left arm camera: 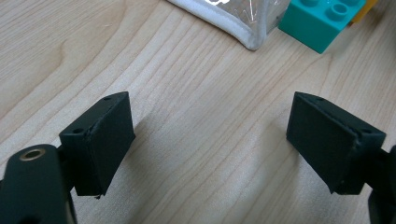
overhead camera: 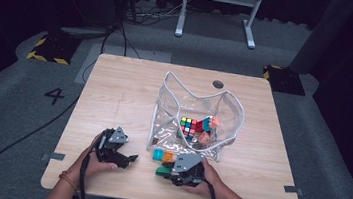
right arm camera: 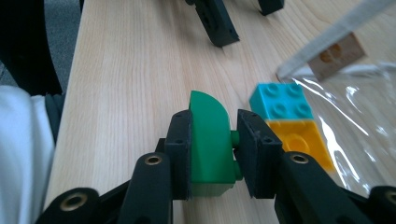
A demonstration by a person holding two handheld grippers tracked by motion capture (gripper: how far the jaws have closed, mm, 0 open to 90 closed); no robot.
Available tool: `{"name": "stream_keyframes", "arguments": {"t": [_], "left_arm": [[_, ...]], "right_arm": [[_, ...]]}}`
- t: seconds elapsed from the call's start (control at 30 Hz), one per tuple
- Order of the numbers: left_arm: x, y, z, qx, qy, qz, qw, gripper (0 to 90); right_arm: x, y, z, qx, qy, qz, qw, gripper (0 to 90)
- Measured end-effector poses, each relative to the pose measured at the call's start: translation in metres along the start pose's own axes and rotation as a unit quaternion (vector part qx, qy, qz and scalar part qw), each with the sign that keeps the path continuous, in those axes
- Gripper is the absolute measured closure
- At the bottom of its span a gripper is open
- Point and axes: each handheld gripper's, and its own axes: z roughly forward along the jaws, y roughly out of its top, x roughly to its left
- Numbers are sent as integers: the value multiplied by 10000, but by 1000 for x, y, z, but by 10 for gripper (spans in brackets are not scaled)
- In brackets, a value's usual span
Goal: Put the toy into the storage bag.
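Right up close, the right gripper (right arm camera: 214, 144) has its two black jaws clamped on a green block (right arm camera: 209, 140) — rounded on its far end, one stud poking out against the right-hand pad. That block sits just in front of the clear bag (overhead camera: 197, 117), at the bag's near edge, low over the wooden table (overhead camera: 115, 92). In the high view the right gripper (overhead camera: 169, 170) points left along the bag's front, green showing at its tip.

Just beside the green block, closer to the bag, lie a teal block (right arm camera: 279, 101) and an orange block (right arm camera: 299, 140), touching each other and lying right against the bag's clear wall.

Over to the bag's left, the left gripper (left arm camera: 210, 140) — jaws spread wide, nothing but bare wood between them. Its own view catches the bag's white-trimmed corner (left arm camera: 233, 28) and the teal block (left arm camera: 322, 21) beyond its pads.

Inside the bag: a colourful puzzle cube (overhead camera: 188, 127) and more bright pieces (overhead camera: 209, 126), piled toward its right side.
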Motion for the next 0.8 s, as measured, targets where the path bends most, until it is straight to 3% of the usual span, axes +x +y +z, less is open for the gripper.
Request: {"name": "stream_keyframes", "arguments": {"t": [0.17, 0.2, 0.3, 0.37, 0.4, 0.5, 0.53, 0.67, 0.8], "left_arm": [[0, 0, 0, -7, 13, 0, 10000, 151], [0, 0, 0, -1, 16, -7, 10000, 151], [0, 0, 0, 6, 10, -5, 10000, 151], [0, 0, 0, 5, 12, -6, 10000, 151], [0, 0, 0, 6, 10, -5, 10000, 151], [0, 0, 0, 11, -11, -24, 10000, 150], [0, 0, 0, 6, -12, -34, 10000, 150], [0, 0, 0, 7, -11, -34, 10000, 150], [0, 0, 0, 7, -12, -34, 10000, 150]], "right_arm": [[-4, -7, -20, -95, -110, 269, 9995, 674], [-4, -12, -31, -48, -182, 499, 9986, 674], [-4, -19, -42, 21, -304, 472, 9984, 674], [-9, -27, -49, -58, -349, 312, 9989, 674], [-10, -36, -60, 17, -461, 478, 9978, 674], [-14, -46, -70, 19, -562, 513, 9971, 674], [-18, -57, -81, 20, -678, 613, 9958, 674], [-24, -71, -97, 45, -888, 806, 9928, 674], [-33, -88, -118, 44, -1196, 1076, 9870, 675]]}}
